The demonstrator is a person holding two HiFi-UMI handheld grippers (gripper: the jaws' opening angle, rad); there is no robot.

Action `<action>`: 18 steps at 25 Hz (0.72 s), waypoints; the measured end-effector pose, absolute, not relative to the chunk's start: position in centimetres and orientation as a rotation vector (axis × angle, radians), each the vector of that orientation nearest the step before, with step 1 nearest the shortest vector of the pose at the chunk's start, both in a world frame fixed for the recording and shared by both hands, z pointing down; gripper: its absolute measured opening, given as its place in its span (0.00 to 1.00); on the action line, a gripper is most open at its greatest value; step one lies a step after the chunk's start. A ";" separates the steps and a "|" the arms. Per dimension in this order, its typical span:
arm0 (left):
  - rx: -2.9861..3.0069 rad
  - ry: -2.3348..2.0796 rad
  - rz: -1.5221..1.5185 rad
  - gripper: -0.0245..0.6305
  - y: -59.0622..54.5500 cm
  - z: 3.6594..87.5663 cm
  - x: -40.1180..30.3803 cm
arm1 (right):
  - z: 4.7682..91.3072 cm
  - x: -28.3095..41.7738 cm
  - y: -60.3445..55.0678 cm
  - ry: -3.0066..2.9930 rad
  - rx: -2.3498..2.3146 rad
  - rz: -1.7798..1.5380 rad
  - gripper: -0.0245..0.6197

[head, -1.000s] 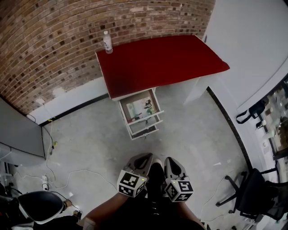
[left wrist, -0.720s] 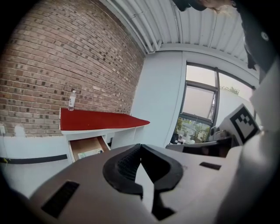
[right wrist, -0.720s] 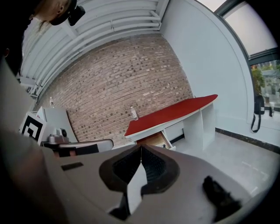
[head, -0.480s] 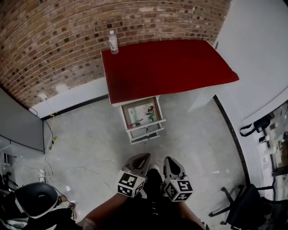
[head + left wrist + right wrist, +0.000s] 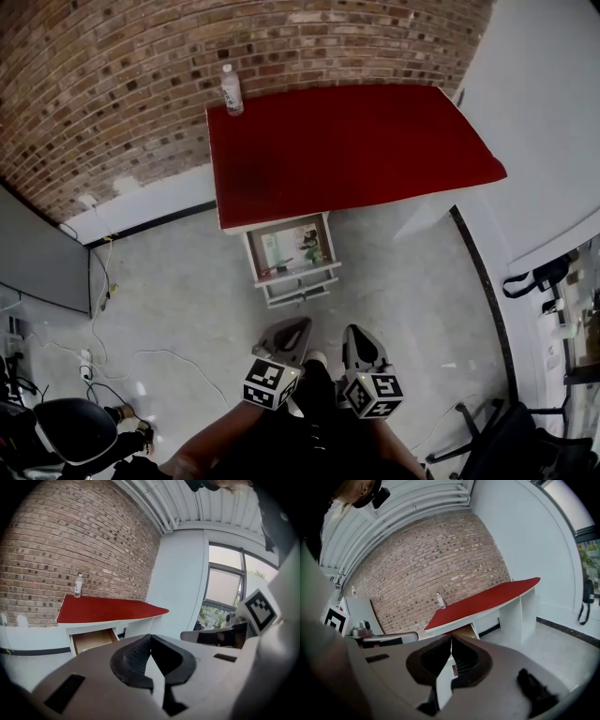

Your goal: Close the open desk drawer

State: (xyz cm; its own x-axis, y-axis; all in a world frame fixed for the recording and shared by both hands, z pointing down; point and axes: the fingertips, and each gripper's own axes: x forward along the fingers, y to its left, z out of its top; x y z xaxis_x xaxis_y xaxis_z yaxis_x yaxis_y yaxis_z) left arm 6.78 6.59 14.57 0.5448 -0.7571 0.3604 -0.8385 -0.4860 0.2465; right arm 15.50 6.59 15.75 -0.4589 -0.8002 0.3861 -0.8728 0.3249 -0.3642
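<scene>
A white desk with a red top (image 5: 347, 141) stands against the brick wall. Its top drawer (image 5: 289, 246) is pulled out toward me, with papers and small items inside; lower drawer fronts show below it. My left gripper (image 5: 296, 325) and right gripper (image 5: 354, 331) are held side by side low in the head view, well short of the drawer, over the floor. Both are shut with nothing between the jaws. The left gripper view shows the left gripper (image 5: 150, 637), the drawer (image 5: 93, 639) and the desk (image 5: 105, 609) ahead. In the right gripper view the right gripper (image 5: 451, 640) hides most of the drawer (image 5: 464, 631).
A clear plastic bottle (image 5: 231, 91) stands on the desk's back left corner. A grey panel (image 5: 37, 272) is at the left, with cables (image 5: 122, 361) on the floor. An office chair (image 5: 525, 441) sits at the lower right, a white wall (image 5: 553, 122) at the right.
The desk and drawer have shifted and grown slightly in the head view as the person came closer. Both grippers stay shut, side by side.
</scene>
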 end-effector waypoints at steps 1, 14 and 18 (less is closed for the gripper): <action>2.386 -1.314 0.288 0.05 6.1 14.8 6.7 | 16.1 15.6 6.1 -2.442 1.545 0.812 0.05; 2.246 -1.444 0.320 0.05 1.2 19.2 4.6 | 20.4 14.3 -0.4 -2.492 1.363 0.874 0.05; 2.205 -1.479 0.280 0.05 -0.3 20.6 3.6 | 22.8 14.0 -2.2 -2.495 1.347 0.911 0.05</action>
